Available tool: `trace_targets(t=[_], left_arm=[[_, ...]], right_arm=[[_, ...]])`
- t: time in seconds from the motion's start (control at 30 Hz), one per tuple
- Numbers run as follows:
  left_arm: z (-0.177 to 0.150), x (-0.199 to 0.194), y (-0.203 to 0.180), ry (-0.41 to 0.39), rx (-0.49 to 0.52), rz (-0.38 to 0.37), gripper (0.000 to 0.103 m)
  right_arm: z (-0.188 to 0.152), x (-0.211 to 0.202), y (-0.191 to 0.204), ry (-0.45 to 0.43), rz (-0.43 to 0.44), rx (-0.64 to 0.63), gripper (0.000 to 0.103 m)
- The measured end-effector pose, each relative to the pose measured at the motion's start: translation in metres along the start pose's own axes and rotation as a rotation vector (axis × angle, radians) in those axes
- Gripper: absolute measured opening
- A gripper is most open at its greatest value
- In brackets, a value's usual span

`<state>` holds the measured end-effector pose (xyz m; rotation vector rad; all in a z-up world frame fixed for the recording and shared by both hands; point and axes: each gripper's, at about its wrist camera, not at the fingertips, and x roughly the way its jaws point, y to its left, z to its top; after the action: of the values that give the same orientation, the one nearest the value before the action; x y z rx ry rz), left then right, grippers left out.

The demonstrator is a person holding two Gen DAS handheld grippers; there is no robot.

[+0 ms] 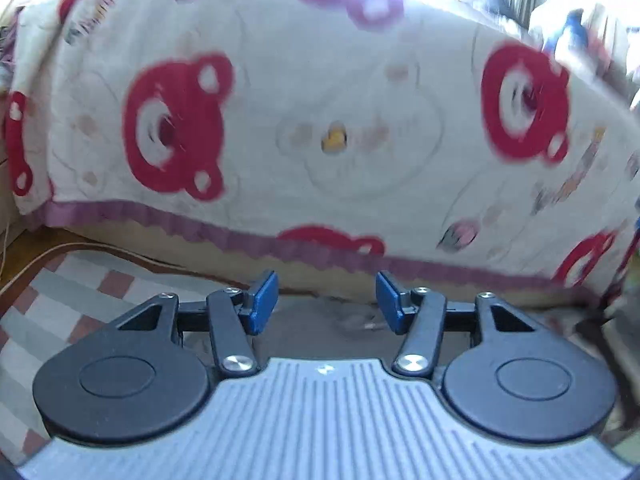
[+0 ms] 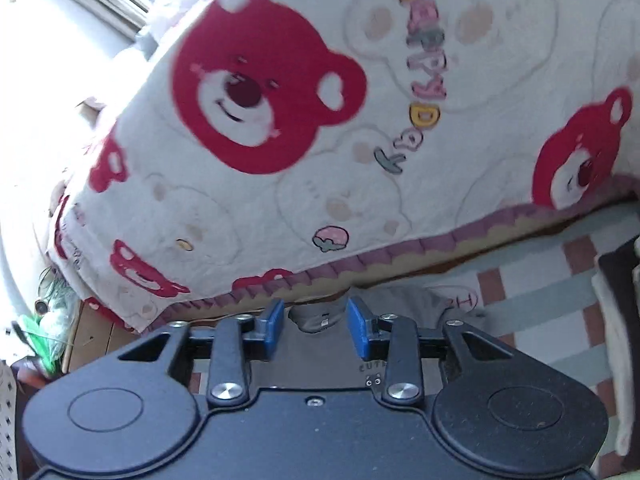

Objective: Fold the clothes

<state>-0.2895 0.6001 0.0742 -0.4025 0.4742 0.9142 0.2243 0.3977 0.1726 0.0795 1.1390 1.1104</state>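
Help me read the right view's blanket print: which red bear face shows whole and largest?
The big red bear at upper left; the other red bears are cut off at edges.

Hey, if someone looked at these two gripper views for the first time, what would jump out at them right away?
The cream blanket printed with big red bear faces fills the upper part of both views, draped over a bed with a purple scalloped hem. Below it, the blue-padded left gripper and right gripper both stand open. A grey garment lies on the checked rug, just past the right one's fingers.
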Motion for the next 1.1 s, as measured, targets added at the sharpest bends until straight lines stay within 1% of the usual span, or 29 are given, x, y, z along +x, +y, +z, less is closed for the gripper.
trace_targets(t=[0.03,0.07,0.13,0.17,0.23,0.27,0.33,0.37,0.43,0.5,0.57,0.63,0.7,0.8,0.87,0.9,0.93,0.97,1.0,1.03,1.1], left_arm=[[-0.011,0.022,-0.006,0.018,0.021,0.044,0.053],[-0.023,0.044,-0.011,0.037,0.040,0.087,0.053],[-0.048,0.082,-0.010,0.080,0.040,0.138,0.053],[-0.062,0.097,-0.003,0.105,0.019,0.140,0.053],[-0.088,0.128,0.010,0.152,-0.021,0.145,0.053],[-0.101,0.138,0.019,0.154,-0.012,0.168,0.053],[-0.127,0.157,0.037,0.157,0.007,0.215,0.053],[-0.138,0.167,0.045,0.155,0.025,0.245,0.053],[-0.162,0.188,0.069,0.177,0.028,0.295,0.053],[-0.173,0.204,0.091,0.268,-0.006,0.323,0.053],[-0.169,0.202,0.106,0.254,-0.035,0.326,0.053],[-0.162,0.198,0.115,0.221,-0.085,0.305,0.055],[-0.159,0.198,0.122,0.204,-0.148,0.275,0.057],[-0.160,0.208,0.126,0.204,-0.209,0.228,0.057],[-0.164,0.215,0.126,0.223,-0.195,0.206,0.057],[-0.166,0.218,0.126,0.232,-0.188,0.195,0.057],[-0.168,0.218,0.125,0.238,-0.172,0.189,0.058],[-0.170,0.218,0.124,0.244,-0.157,0.184,0.060],[-0.171,0.218,0.123,0.248,-0.144,0.184,0.061],[-0.173,0.218,0.122,0.252,-0.132,0.186,0.062],[-0.174,0.218,0.123,0.253,-0.131,0.208,0.062]], right_arm=[[-0.003,0.018,-0.004,0.010,-0.045,-0.032,0.047],[-0.010,0.036,-0.012,0.017,-0.071,-0.068,0.047],[-0.031,0.074,-0.036,0.030,-0.102,-0.123,0.047],[-0.044,0.094,-0.052,0.036,-0.112,-0.134,0.047],[-0.069,0.132,-0.087,0.047,-0.130,-0.117,0.047],[-0.081,0.150,-0.106,0.049,-0.142,-0.100,0.047],[-0.104,0.180,-0.143,0.047,-0.163,-0.026,0.047],[-0.114,0.191,-0.161,0.042,-0.156,0.029,0.047],[-0.129,0.204,-0.193,0.019,-0.108,0.148,0.047],[-0.142,0.214,-0.219,0.004,-0.060,0.252,0.048],[-0.148,0.222,-0.237,0.026,-0.017,0.311,0.052],[-0.149,0.229,-0.250,0.047,0.037,0.355,0.052],[-0.149,0.239,-0.256,0.057,0.091,0.377,0.056],[-0.144,0.258,-0.253,0.044,0.137,0.384,0.059],[-0.137,0.271,-0.251,0.029,0.132,0.384,0.059],[-0.133,0.276,-0.247,0.007,0.115,0.375,0.059],[-0.131,0.277,-0.238,-0.030,0.090,0.336,0.058],[-0.129,0.278,-0.227,-0.072,0.061,0.286,0.038],[-0.127,0.279,-0.217,-0.113,0.032,0.236,0.015],[-0.126,0.279,-0.200,-0.144,-0.014,0.154,0.014],[-0.134,0.280,-0.149,-0.212,-0.190,-0.140,0.013]])
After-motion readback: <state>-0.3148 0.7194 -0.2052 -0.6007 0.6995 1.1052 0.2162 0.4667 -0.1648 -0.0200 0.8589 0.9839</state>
